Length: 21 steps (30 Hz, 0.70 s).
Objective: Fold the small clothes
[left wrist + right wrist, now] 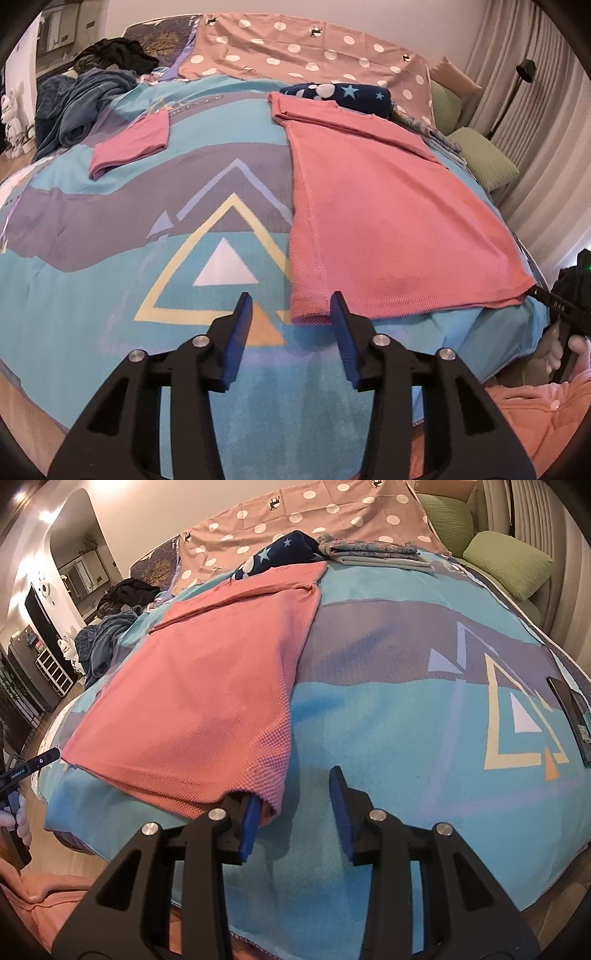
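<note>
1. Two grippers were at the near hem of the pink garment point(388, 206), which lay flat on the patterned blanket point(110, 258) of the bed, partly folded, with a sleeve turned in along its far end.
2. Long axis of the garment ran away from the person, from the near hem toward the polka-dot sheet point(295, 48) at the back.
3. Left gripper point(291, 310): jaws apart, holding nothing. In the left wrist view the garment's near-left corner sat just inside the right-hand finger; most of the cloth lay ahead and to the right.
4. Right gripper point(295, 797): jaws apart, holding nothing. In the right wrist view the near-right corner draped against the left-hand finger; the cloth extended ahead and to the left.
5. Judgement: each gripper was close to its own hem corner, neither clearly nearer. The next move probably calls for closing on both corners and carrying the hem along the long axis toward the far end.
6. Risk: the corner lay off-centre in each jaw gap, so a bite may catch only the top layer.
7. Elsewhere: a smaller pink folded piece point(129, 147) lay well apart to the left; a navy star-print item point(343, 96) touched the garment's far end.
</note>
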### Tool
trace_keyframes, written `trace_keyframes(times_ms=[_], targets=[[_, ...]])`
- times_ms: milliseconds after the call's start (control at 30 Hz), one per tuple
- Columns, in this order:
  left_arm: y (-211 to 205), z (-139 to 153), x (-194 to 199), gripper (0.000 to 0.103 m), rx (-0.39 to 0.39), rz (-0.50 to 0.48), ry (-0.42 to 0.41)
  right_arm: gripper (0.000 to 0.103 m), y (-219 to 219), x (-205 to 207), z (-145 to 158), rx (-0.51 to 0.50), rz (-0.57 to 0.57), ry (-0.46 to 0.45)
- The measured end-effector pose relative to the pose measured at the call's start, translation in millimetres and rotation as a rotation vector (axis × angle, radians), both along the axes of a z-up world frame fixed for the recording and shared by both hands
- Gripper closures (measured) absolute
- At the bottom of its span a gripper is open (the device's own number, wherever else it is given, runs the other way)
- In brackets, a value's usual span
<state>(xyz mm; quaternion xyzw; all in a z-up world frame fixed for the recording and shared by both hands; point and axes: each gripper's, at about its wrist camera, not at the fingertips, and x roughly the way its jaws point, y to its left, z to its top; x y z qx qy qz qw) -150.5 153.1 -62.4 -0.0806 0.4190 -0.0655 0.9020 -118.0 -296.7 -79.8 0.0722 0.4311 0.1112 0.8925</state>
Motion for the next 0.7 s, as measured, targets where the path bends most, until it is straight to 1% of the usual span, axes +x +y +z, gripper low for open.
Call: trace_keyframes(times_ms=[100,133,167,233,267,333,367,400,467,500,567,633,667,700], targets=[[-12.4,-1.4,4.5,0.055,0.003,-0.040,-0.005,0.064,3.5,1.4,0.0,-0.009,0.008,-0.002],[-18.0,-3.2,6.0,0.055,0.019,-0.056,0.000,0.063,4.2,1.5,0.2,-0.008,0.010,-0.003],[-24.9,-7.5,8.5,0.055,0.050,-0.072,0.011,0.062,4.1,2.0,0.3,-0.005,0.010,-0.004],[-30.5,-15.2,14.5,0.055,0.078,-0.083,0.035,0.061,3.5,2.5,0.3,0.005,0.009,-0.004],[-31.4,-17.5,17.5,0.057,0.077,-0.085,0.039,0.061,3.3,2.5,-0.1,0.008,0.008,-0.004],[-33.2,-18.0,22.0,0.072,0.058,-0.096,0.036,0.060,3.5,3.2,-1.0,0.013,0.006,-0.004],[-34.4,-16.5,24.9,0.093,0.041,-0.105,0.036,0.060,4.2,3.4,-0.7,0.012,0.007,-0.005],[-33.5,-14.0,26.8,0.099,0.023,-0.103,0.034,0.060,4.3,3.6,-0.6,0.010,0.008,-0.006],[-28.2,-5.4,25.9,0.099,-0.029,-0.087,0.016,0.060,4.6,3.4,-0.3,0.012,0.011,-0.008],[-22.7,1.9,23.5,0.099,-0.076,-0.079,-0.003,0.060,5.2,2.9,-0.3,0.016,0.011,-0.009],[-9.8,15.3,18.4,0.099,-0.201,-0.074,-0.037,0.060,5.8,2.3,-0.7,0.025,0.012,-0.009],[2.0,22.7,14.7,0.099,-0.296,-0.070,-0.058,0.062,8.8,2.6,-2.5,0.054,0.031,-0.007],[4.3,21.4,15.5,0.099,-0.307,-0.064,-0.054,0.067,11.8,3.4,-4.4,0.062,0.043,-0.001],[6.2,17.3,16.9,0.098,-0.294,-0.053,-0.041,0.070,15.1,4.3,-5.2,0.060,0.051,0.001]])
